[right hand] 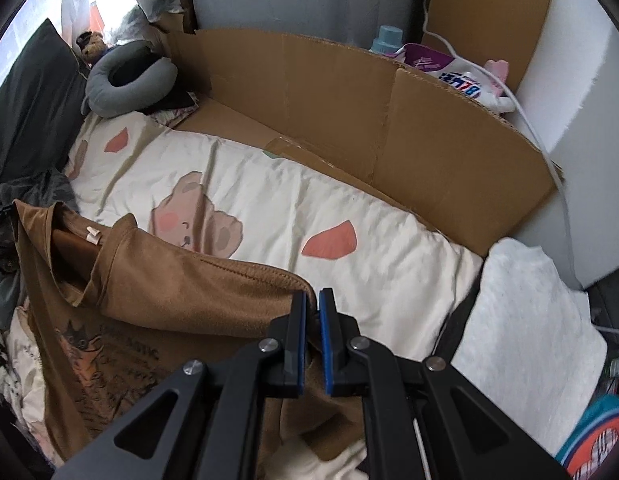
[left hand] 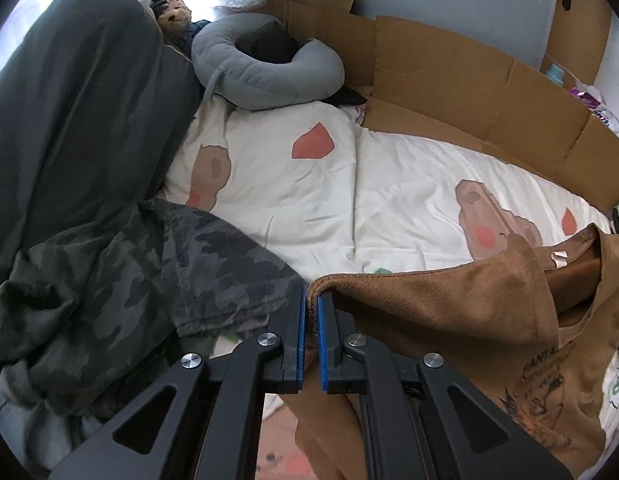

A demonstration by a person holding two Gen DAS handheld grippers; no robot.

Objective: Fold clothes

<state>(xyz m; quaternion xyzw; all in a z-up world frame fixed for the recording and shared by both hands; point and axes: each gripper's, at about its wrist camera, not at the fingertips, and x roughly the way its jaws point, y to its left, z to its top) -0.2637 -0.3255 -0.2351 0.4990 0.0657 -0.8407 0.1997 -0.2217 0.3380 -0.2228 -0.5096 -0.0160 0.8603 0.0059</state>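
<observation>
Left wrist view: the left gripper (left hand: 312,300) is nearly closed, its blue-padded fingers (left hand: 300,320) pinching a folded edge of a brown T-shirt (left hand: 449,304) that lies on a cream bedsheet (left hand: 309,208) printed with brown bears and coral shapes. The shirt's collar opens toward the right, a small pale neck tag (left hand: 559,258) showing inside it. The chest print (left hand: 543,384) carries dark lettering that seems to begin "SANTA", though the rest is too distorted to read. Just left of the gripper lies a camouflage garment (left hand: 157,280), heaped against a dark green pillow (left hand: 69,100). Farther back sit a grey U-shaped cushion (left hand: 265,76) and a teddy bear (left hand: 174,14), with a flattened cardboard sheet (left hand: 469,92) edging the bed.

Right wrist view: the right gripper (right hand: 313,300) is likewise clamped, only a narrow slit between its jaws, gripping the opposite corner of the brown T-shirt (right hand: 189,292), whose stitched hem runs up to the fingertips (right hand: 300,312). The shirt spreads to the left across the bedsheet (right hand: 369,248), collar and neck tag (right hand: 92,235) toward the far left, the chest print (right hand: 97,352) showing a crowned cat-like figure and unreadable lines of text. Behind the cardboard sheet (right hand: 429,140) stand a pale blue bottle (right hand: 387,39) and a white-and-purple bag (right hand: 449,70) with blue lettering seen upside down and not legible. A white fluffy cloth (right hand: 525,312) lies at the bed's right edge.
</observation>
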